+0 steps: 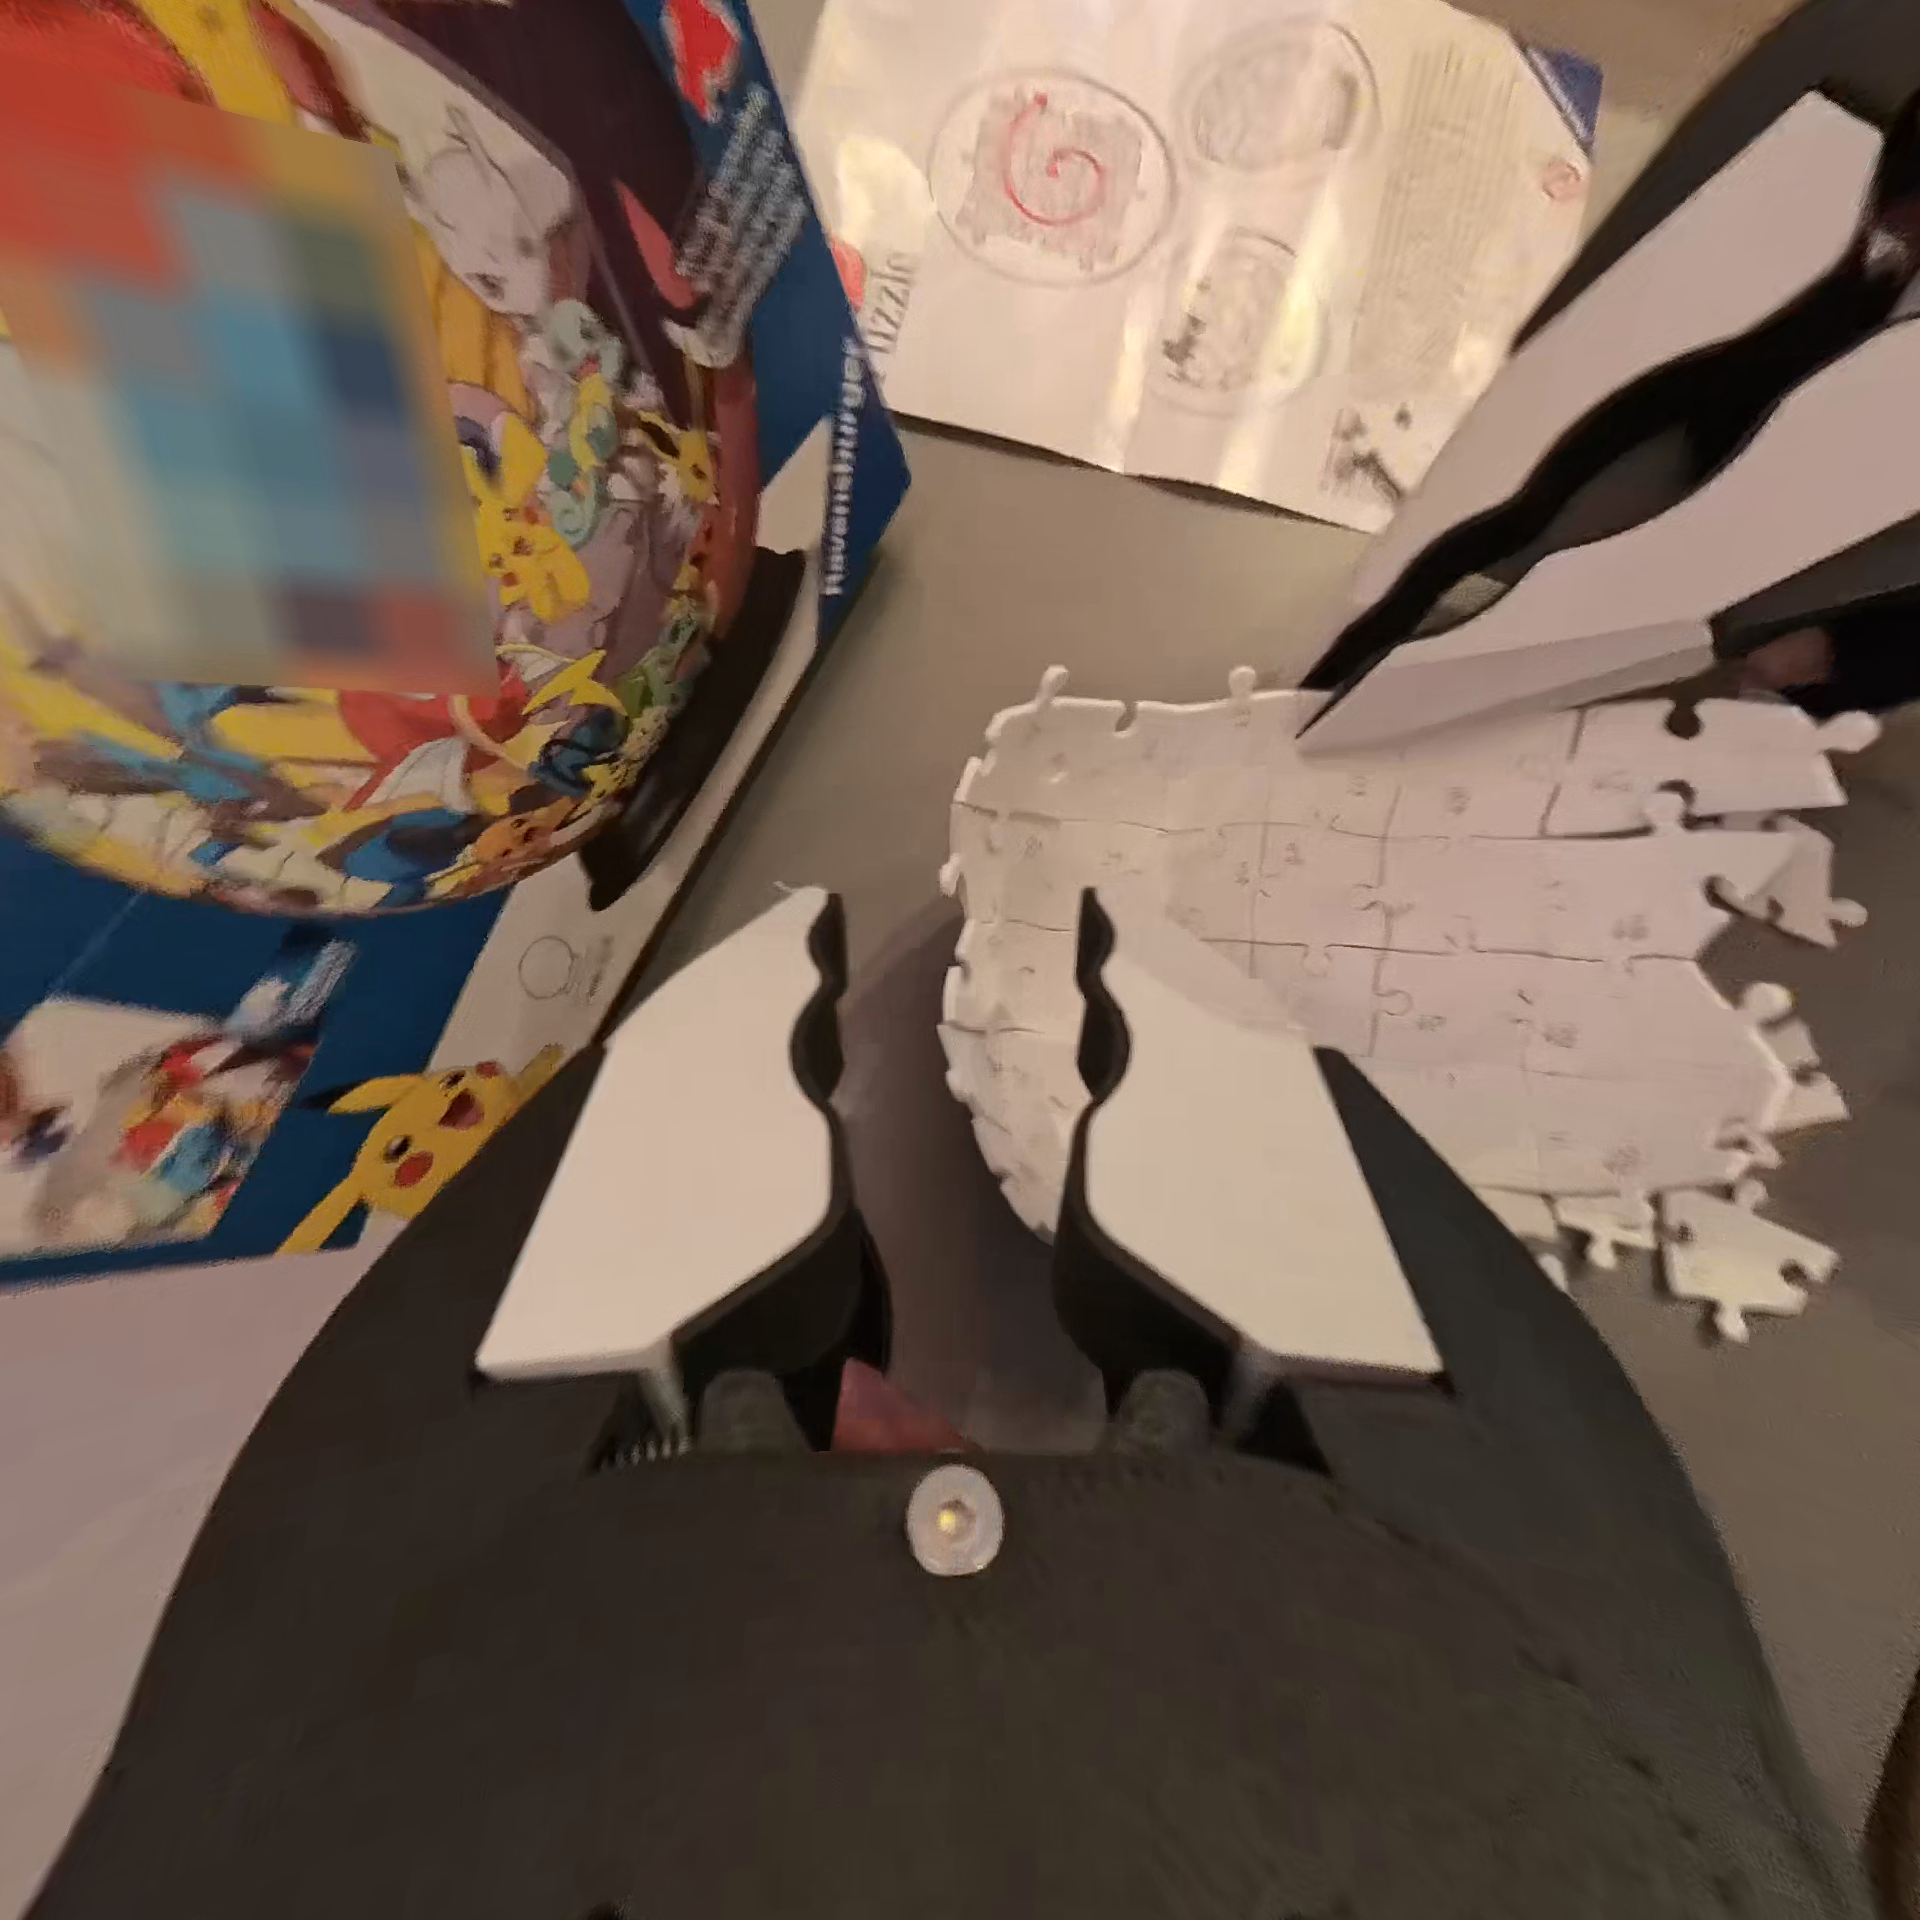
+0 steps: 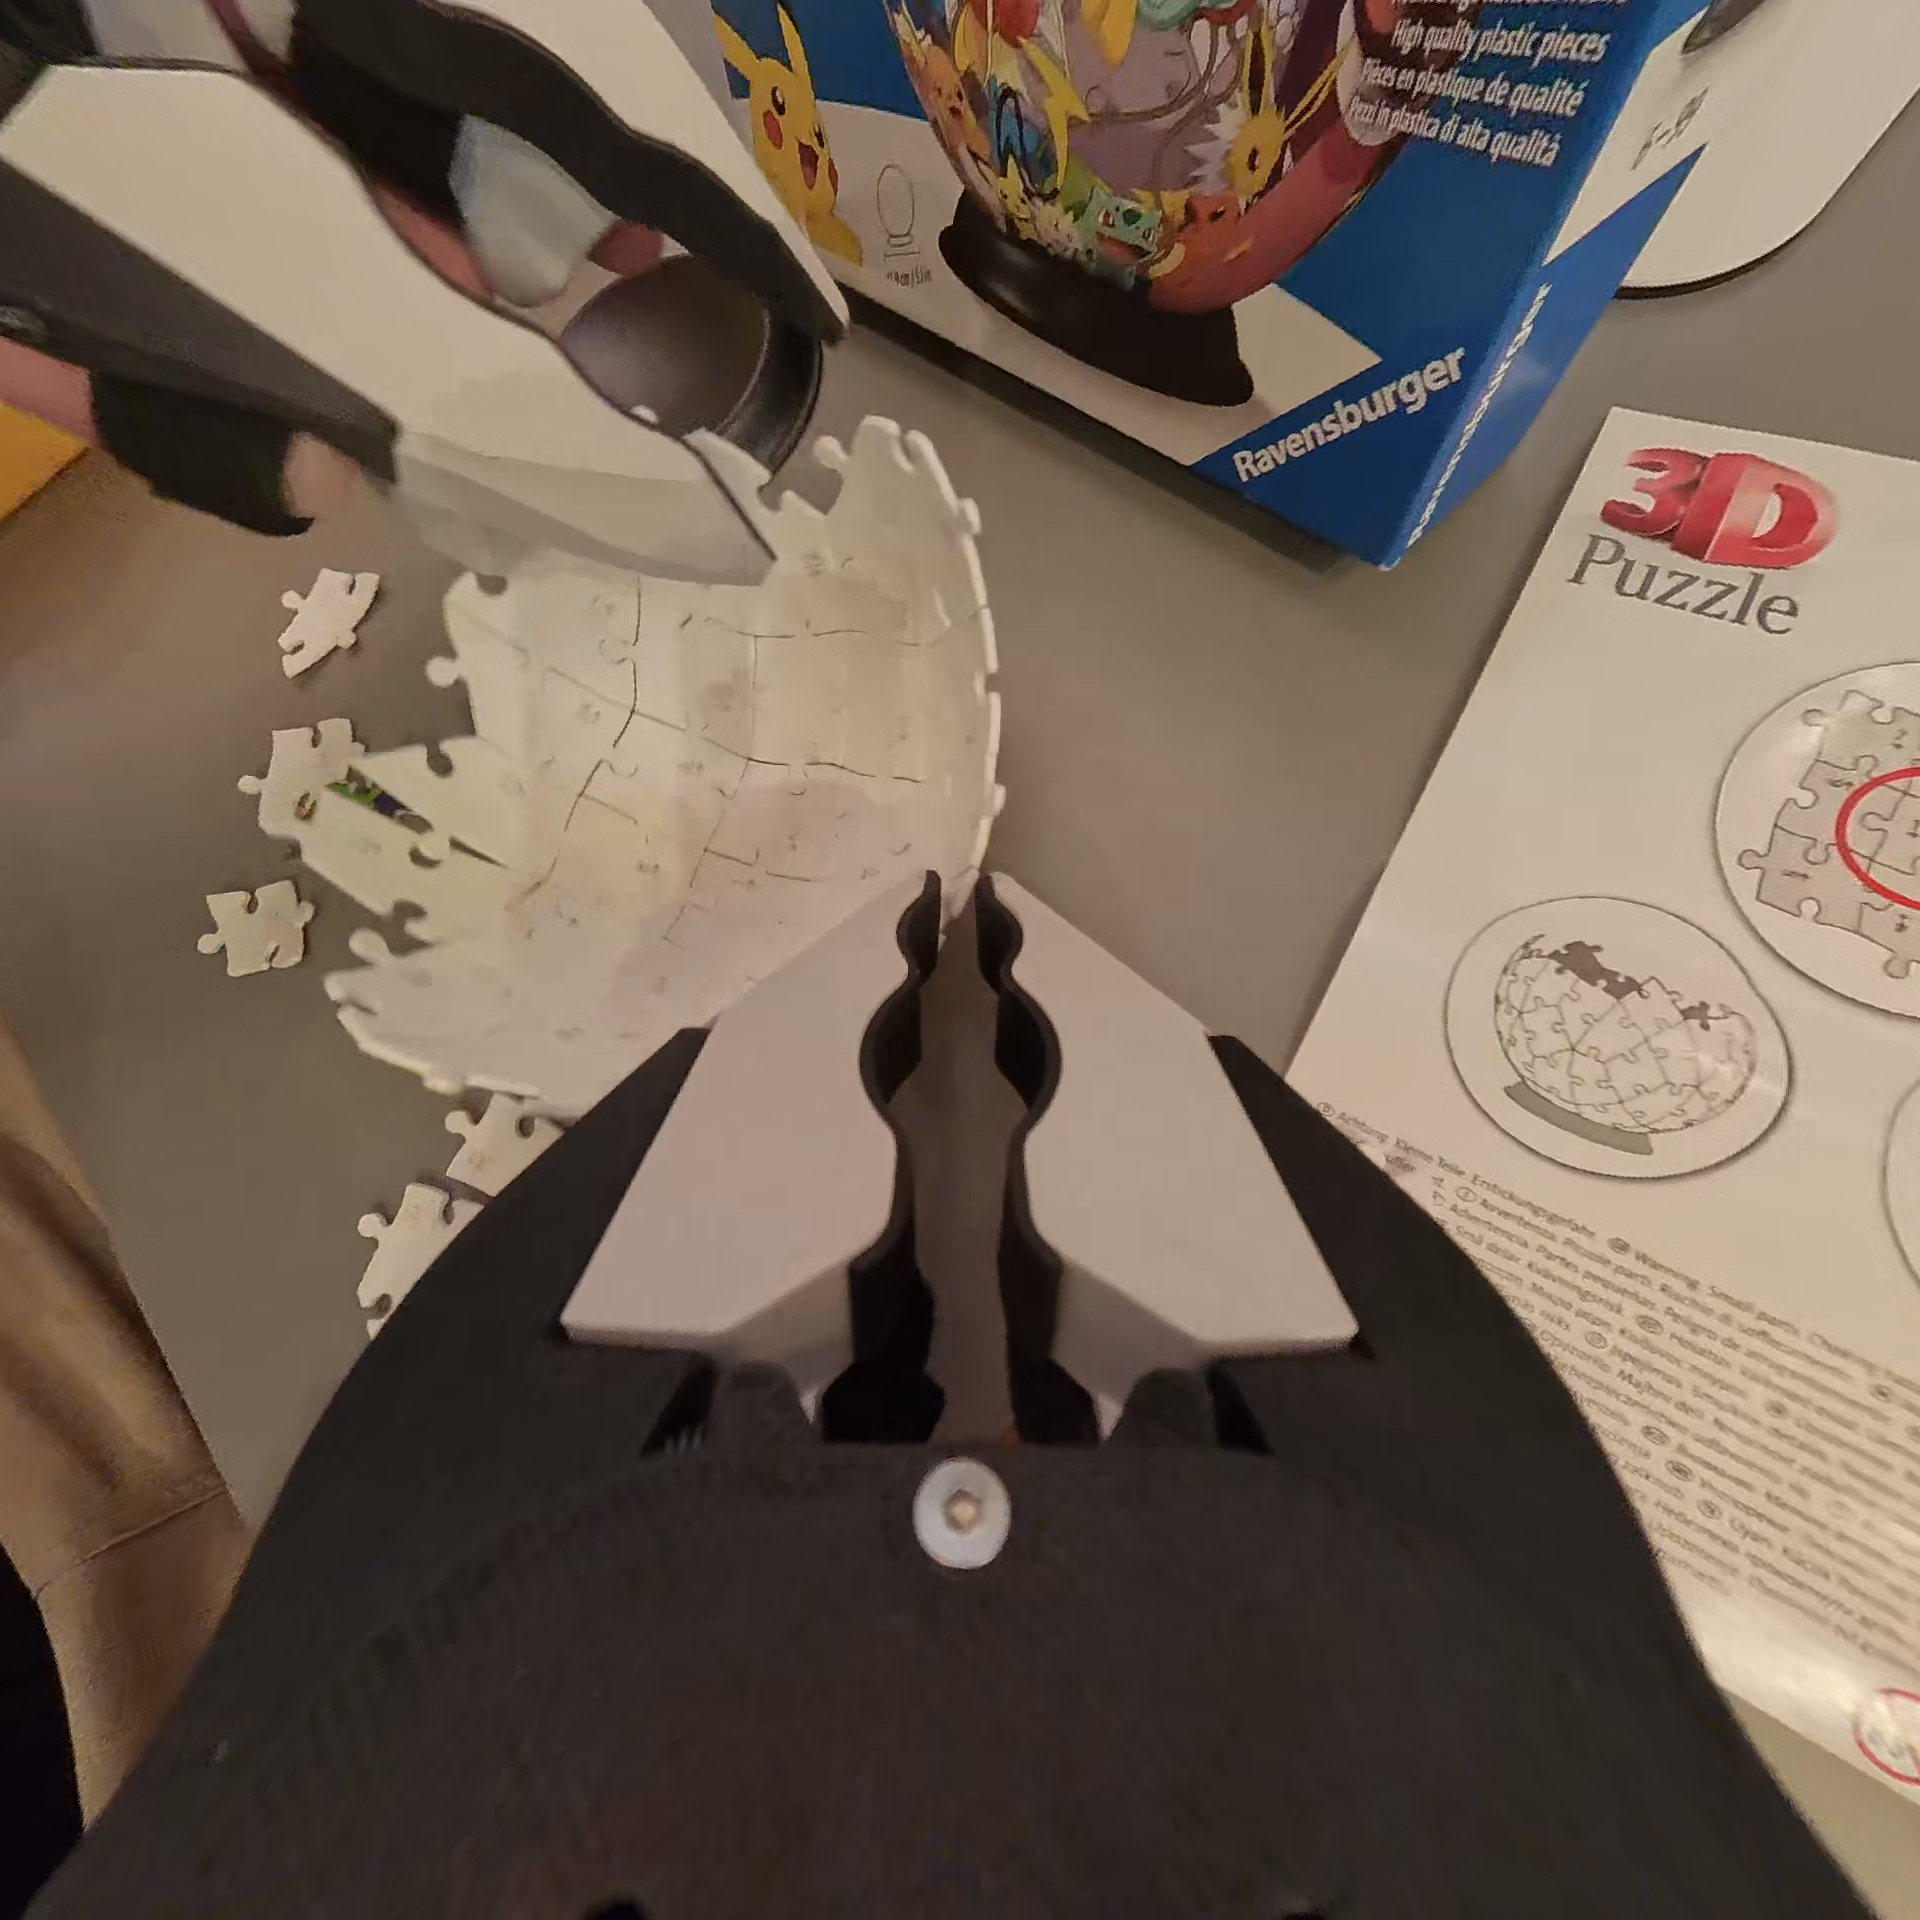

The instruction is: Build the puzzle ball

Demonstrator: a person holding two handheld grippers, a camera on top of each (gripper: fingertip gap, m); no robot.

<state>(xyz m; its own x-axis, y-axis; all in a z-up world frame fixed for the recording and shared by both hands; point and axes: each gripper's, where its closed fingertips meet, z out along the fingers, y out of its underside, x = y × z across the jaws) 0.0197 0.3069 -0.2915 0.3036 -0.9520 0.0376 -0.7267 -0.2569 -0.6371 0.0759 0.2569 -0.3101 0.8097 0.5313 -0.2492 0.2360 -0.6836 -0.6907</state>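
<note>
White half-built puzzle ball [image 2: 727, 790] on grey table [image 2: 1195, 727], centre | left gripper [image 1: 956, 914] spread | right gripper [image 2: 956, 883] nearly closed, pinching rim apparently | step: steadying shell | next: fetch loose piece [image 2: 255, 940].

Puzzle shell [image 2: 727, 790]: plain white inner face, thin grey seam lines, faint grey marks on pieces.
Loose pieces [image 2: 255, 940] at 9 o'clock of shell: white; one shows a sliver of green and dark print.
Box [image 2: 1351, 416] at 1 o'clock: blue, white panel, multicoloured cartoon ball on black stand.
Instruction sheet [image 2: 1621, 935] at 3 o'clock: white, grey line drawings, red ring.
Table [image 2: 1195, 727]: flat grey.
Left gripper [image 1: 956, 909], right gripper [image 2: 956, 883]: black bodies, white fingers, black wavy pads.
</note>
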